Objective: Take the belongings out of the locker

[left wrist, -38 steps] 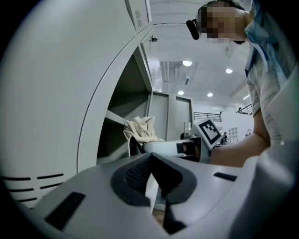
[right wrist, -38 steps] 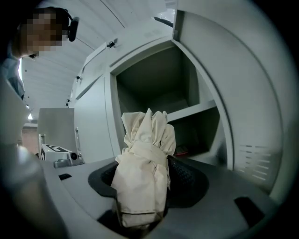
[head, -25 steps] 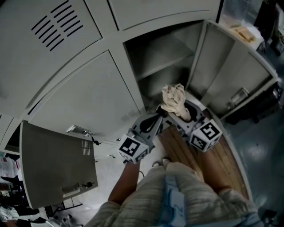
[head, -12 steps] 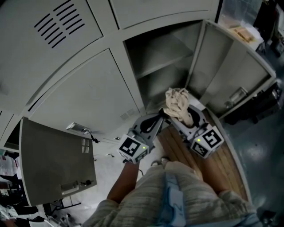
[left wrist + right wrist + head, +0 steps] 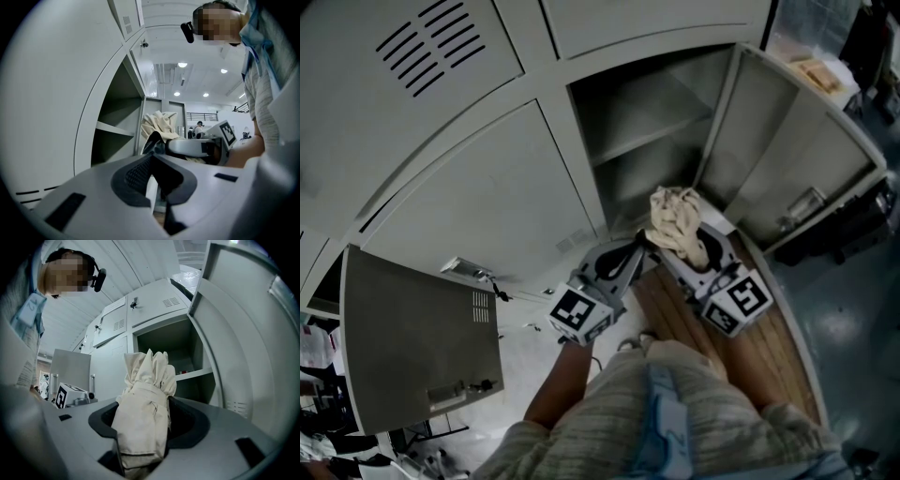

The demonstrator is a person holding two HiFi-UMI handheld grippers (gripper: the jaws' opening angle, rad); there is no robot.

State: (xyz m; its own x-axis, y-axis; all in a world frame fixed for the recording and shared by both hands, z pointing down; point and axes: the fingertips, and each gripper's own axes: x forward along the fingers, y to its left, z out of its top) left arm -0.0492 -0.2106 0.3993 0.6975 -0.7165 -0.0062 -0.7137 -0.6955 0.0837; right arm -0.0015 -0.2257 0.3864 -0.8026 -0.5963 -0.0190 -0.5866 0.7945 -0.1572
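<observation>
A crumpled cream cloth (image 5: 673,217) sticks up from my right gripper (image 5: 682,242), which is shut on it just outside the open locker compartment (image 5: 649,178). In the right gripper view the cloth (image 5: 143,404) fills the space between the jaws of the right gripper (image 5: 140,448). Small items (image 5: 186,371) lie on the locker shelf (image 5: 199,375) behind it. My left gripper (image 5: 637,246) hangs close beside the right one, left of the cloth, with its jaws together and nothing in them. In the left gripper view, the left gripper (image 5: 157,187) points at the cloth (image 5: 157,124).
The locker door (image 5: 787,159) stands swung open to the right. Another open door (image 5: 422,337) juts out at the lower left. Closed locker fronts (image 5: 478,206) fill the left. A wooden floor strip (image 5: 764,342) runs under my hands.
The right gripper with the cloth has shifted slightly right and down, away from the compartment. The left gripper has stayed nearly still.
</observation>
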